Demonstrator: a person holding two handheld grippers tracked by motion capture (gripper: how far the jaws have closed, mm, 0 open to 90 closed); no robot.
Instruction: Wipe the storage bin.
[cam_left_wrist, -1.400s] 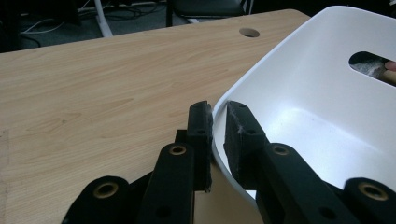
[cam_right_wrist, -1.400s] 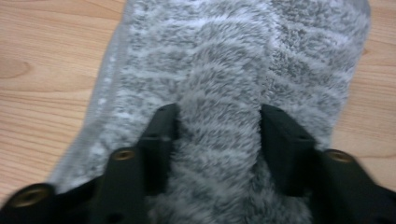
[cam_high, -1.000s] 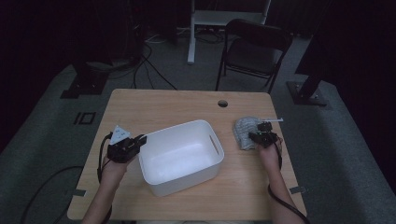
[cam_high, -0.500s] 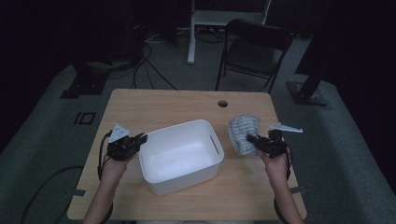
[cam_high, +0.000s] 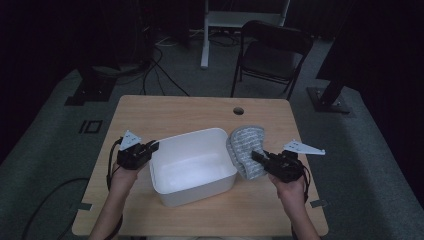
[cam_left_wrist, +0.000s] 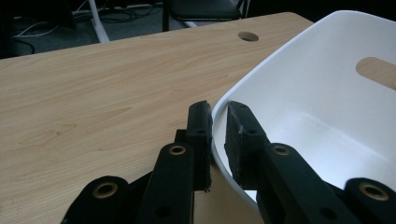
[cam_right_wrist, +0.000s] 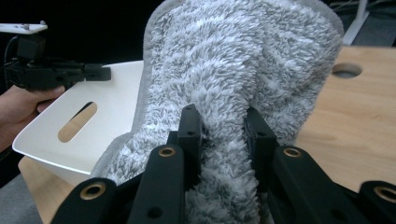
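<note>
A white plastic tub (cam_high: 186, 136) stands mid-table. My left gripper (cam_high: 152, 146) is at its left rim, and in the left gripper view that gripper (cam_left_wrist: 218, 135) is shut on the rim (cam_left_wrist: 261, 74). A grey fluffy cloth (cam_high: 245, 145) hangs lifted beside the tub's right wall, with my right gripper (cam_high: 257, 157) shut on it. In the right gripper view the cloth (cam_right_wrist: 243, 56) bulges up between the jaws of the right gripper (cam_right_wrist: 223, 135). Behind it are the tub (cam_right_wrist: 116, 93) and the left gripper (cam_right_wrist: 100, 72).
The wooden table (cam_high: 175, 112) has a round cable hole (cam_high: 238, 110) near its far edge. A folding chair (cam_high: 272, 50) and stand bases sit on the dark floor beyond. Cables trail off the table's left side.
My right gripper has lifted the cloth off the table and carried it left, up against the tub's right side. The left gripper stayed on the rim.
</note>
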